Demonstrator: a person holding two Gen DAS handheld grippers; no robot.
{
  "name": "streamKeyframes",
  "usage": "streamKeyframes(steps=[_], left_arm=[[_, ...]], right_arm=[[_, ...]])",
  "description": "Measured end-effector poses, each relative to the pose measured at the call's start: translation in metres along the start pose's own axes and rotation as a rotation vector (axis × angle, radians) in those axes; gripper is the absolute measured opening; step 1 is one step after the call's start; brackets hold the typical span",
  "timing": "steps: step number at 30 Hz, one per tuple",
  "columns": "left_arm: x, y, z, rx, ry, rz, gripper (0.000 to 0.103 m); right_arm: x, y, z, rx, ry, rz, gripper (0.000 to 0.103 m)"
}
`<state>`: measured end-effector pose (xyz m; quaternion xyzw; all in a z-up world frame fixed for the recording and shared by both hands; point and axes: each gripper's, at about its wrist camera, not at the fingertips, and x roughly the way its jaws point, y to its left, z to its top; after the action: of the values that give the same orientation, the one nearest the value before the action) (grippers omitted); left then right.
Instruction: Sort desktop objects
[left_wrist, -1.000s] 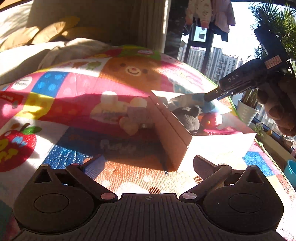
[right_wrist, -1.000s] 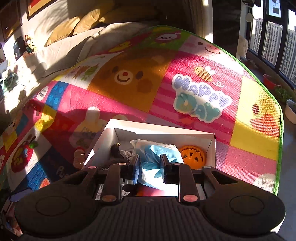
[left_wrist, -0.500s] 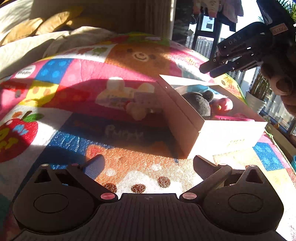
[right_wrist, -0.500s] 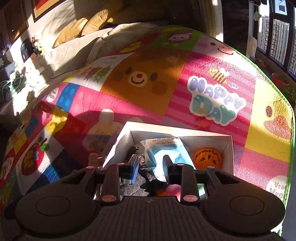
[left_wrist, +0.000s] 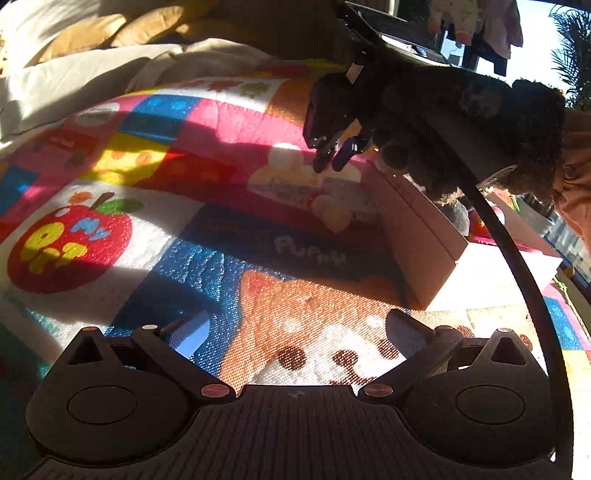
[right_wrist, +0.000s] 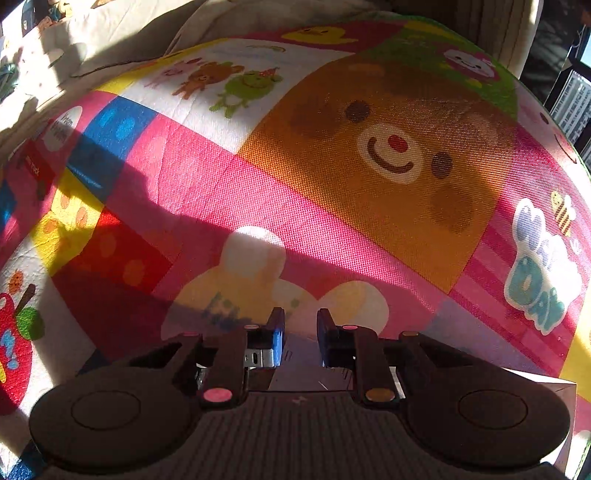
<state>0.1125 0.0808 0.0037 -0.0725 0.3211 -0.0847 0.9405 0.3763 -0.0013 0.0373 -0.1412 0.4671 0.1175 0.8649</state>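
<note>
Where low sun stripes the play mat (left_wrist: 221, 258), plenty of bare room: whole left and centre of the left wrist view open, apple and puppy prints uncovered. Bounded at upper left by pale bedding (left_wrist: 55, 85) and tan cushions (left_wrist: 122, 29). Hemmed at right by white box (left_wrist: 421, 236), near corner towards the lens, shaded wall facing left. Sorted things inside, right of frame: dark plush toy (left_wrist: 458, 218) and something red (left_wrist: 480, 225), both half hidden.

Left hand-held gripper (left_wrist: 295, 328) low over the mat at bottom of frame, fingers spread wide, nothing between them, touching nothing.

Right hand-held gripper (left_wrist: 334, 157) at upper centre, carried by a dark gloved hand (left_wrist: 461, 122), tipped down above the mat just left of the box's far wall. Black cable (left_wrist: 517, 258) curving down the right side. Jaws just been closing, now drawn near together, a narrow slot left. Small silvery piece (right_wrist: 258, 356) seen in the right wrist view against the left finger's pad; gripped or not, cannot tell. Nothing plain between the tips. Box corner only at that view's lower right.
</note>
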Motion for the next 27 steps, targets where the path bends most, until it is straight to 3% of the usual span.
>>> streamKeyframes(steps=[4, 8, 14, 15, 21, 23, 25, 27], left_arm=[[-0.001, -0.004, -0.001, 0.027, 0.005, -0.031, 0.103], [-0.002, -0.010, -0.003, 0.058, 0.011, -0.040, 0.103], [-0.008, -0.022, -0.009, 0.132, 0.020, -0.060, 0.103], [-0.010, -0.026, -0.012, 0.157, 0.028, -0.073, 0.103], [-0.038, -0.044, -0.040, 0.258, 0.086, -0.197, 0.103], [-0.046, -0.049, -0.047, 0.282, 0.093, -0.208, 0.103], [-0.050, -0.053, -0.052, 0.303, 0.101, -0.213, 0.103], [-0.051, -0.057, -0.054, 0.315, 0.105, -0.203, 0.103]], right_arm=[[0.003, 0.005, -0.005, -0.008, 0.044, -0.020, 0.019], [-0.018, 0.003, -0.025, 0.046, 0.147, 0.170, 0.019], [-0.048, 0.012, -0.077, -0.029, 0.215, 0.288, 0.019], [-0.052, 0.011, -0.085, -0.031, 0.228, 0.310, 0.015], [-0.110, 0.010, -0.152, -0.132, 0.226, 0.457, 0.016], [-0.123, 0.007, -0.174, -0.153, 0.228, 0.493, 0.016], [-0.140, -0.007, -0.195, -0.143, 0.191, 0.487, 0.019], [-0.161, -0.021, -0.216, -0.150, 0.081, 0.439, 0.035]])
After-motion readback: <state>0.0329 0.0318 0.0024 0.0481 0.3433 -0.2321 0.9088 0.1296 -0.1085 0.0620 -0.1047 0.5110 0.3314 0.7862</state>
